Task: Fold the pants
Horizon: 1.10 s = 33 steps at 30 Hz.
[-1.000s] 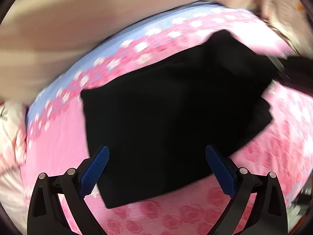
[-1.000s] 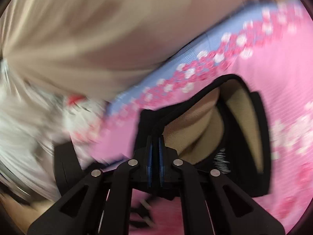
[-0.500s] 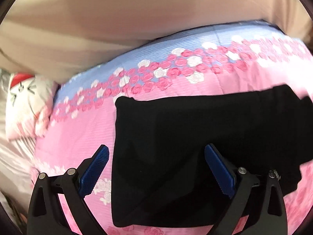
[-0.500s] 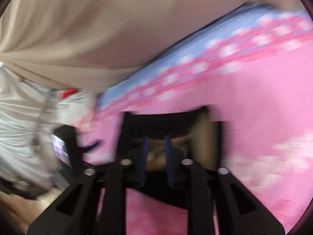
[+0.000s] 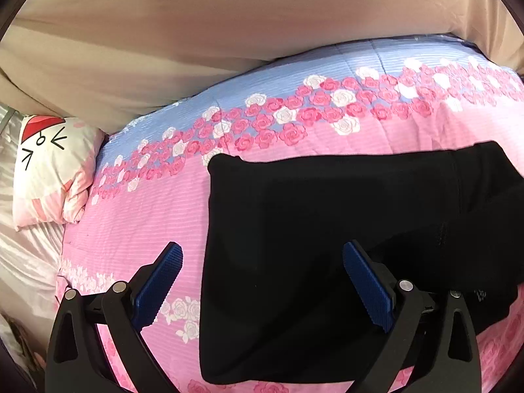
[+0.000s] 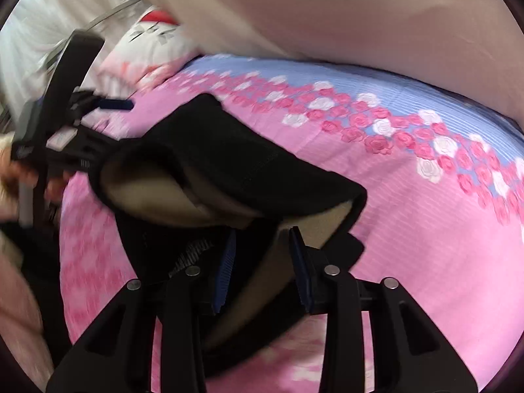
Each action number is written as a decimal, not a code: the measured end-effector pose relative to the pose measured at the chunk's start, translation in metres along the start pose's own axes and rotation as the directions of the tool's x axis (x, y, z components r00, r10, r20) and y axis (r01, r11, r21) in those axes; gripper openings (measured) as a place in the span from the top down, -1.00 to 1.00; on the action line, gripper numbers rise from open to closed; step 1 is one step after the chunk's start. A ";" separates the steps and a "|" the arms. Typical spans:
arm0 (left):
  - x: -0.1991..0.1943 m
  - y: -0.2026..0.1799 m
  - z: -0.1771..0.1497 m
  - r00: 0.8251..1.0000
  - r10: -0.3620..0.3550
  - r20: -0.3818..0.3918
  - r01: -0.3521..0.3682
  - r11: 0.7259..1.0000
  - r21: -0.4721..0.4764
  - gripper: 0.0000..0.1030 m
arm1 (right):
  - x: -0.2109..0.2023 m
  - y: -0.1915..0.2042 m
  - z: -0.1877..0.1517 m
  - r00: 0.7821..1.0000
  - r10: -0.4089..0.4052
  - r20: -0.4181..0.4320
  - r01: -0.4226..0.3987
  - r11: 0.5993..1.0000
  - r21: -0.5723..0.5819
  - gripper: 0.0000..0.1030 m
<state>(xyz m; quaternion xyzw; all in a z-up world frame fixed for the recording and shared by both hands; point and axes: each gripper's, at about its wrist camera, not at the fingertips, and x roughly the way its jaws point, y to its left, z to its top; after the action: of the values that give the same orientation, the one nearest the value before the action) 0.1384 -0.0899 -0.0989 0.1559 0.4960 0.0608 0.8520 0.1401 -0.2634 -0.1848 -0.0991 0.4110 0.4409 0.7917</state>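
Note:
The black pants (image 5: 327, 229) lie folded on the pink rose bedspread (image 5: 137, 216). My left gripper (image 5: 262, 271) is open and empty, its blue pads above the pants' near left part. In the right wrist view the pants (image 6: 235, 157) show their waist end with the tan fleece lining (image 6: 157, 193) turned up. My right gripper (image 6: 262, 242) is open, with its blue pads apart on either side of the waistband edge, not clamped on it. The left gripper (image 6: 111, 104) shows at the far left of that view, blurred.
A beige padded headboard (image 5: 229, 32) runs behind the bed. A white cartoon pillow (image 5: 49, 170) lies at the left edge; it also shows in the right wrist view (image 6: 147, 46). White sheets (image 5: 19, 255) lie left of the bedspread.
My right gripper was shut on the waistband and has opened, letting the pants down on the bed. My left gripper stayed open and shifted so the pants sit further right.

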 end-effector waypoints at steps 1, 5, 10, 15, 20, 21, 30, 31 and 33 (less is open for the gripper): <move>0.000 -0.001 -0.001 1.000 -0.006 -0.002 0.006 1.000 0.004 -0.88 | -0.001 -0.006 -0.001 0.999 0.043 -0.009 -0.043 0.999 0.000 0.40; 0.002 -0.004 -0.003 1.000 -0.015 -0.013 0.015 1.000 0.009 -0.88 | 0.008 -0.012 0.006 0.994 0.104 -0.037 -0.105 0.994 -0.012 0.39; -0.012 -0.002 -0.004 0.999 -0.040 -0.004 0.040 0.999 -0.006 -0.88 | 0.023 -0.004 0.022 0.989 0.135 -0.059 -0.136 0.990 -0.020 0.34; -0.027 0.004 0.004 0.999 -0.043 0.033 0.043 0.999 -0.012 -0.88 | 0.023 -0.022 0.018 0.986 0.165 -0.028 -0.160 0.979 0.130 0.75; -0.018 0.000 0.012 0.999 -0.001 0.037 0.001 1.000 0.004 -0.88 | -0.008 -0.012 0.009 0.988 0.137 0.072 -0.150 0.966 0.209 1.00; -0.013 -0.002 0.012 1.000 0.008 0.022 -0.008 1.000 0.011 -0.88 | -0.019 -0.014 0.000 0.989 0.112 0.102 -0.133 0.961 0.241 1.00; 0.013 -0.023 -0.009 0.999 0.040 -0.026 -0.038 0.997 0.071 -0.88 | -0.037 -0.020 -0.033 0.989 0.016 0.146 -0.071 0.922 0.381 0.91; 0.012 -0.024 -0.010 0.999 0.034 -0.027 -0.032 0.997 0.065 -0.89 | -0.032 -0.017 -0.027 0.991 0.031 0.131 -0.077 0.928 0.364 0.91; 0.011 -0.024 -0.010 0.999 0.029 -0.031 -0.027 0.998 0.063 -0.89 | -0.017 -0.011 -0.017 0.995 0.050 0.085 -0.075 0.945 0.320 0.91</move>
<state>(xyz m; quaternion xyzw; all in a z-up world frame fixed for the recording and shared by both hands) 0.1337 -0.1076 -0.1206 0.1885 0.5089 0.0594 0.8379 0.1344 -0.2887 -0.1851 0.0614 0.4503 0.3960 0.7979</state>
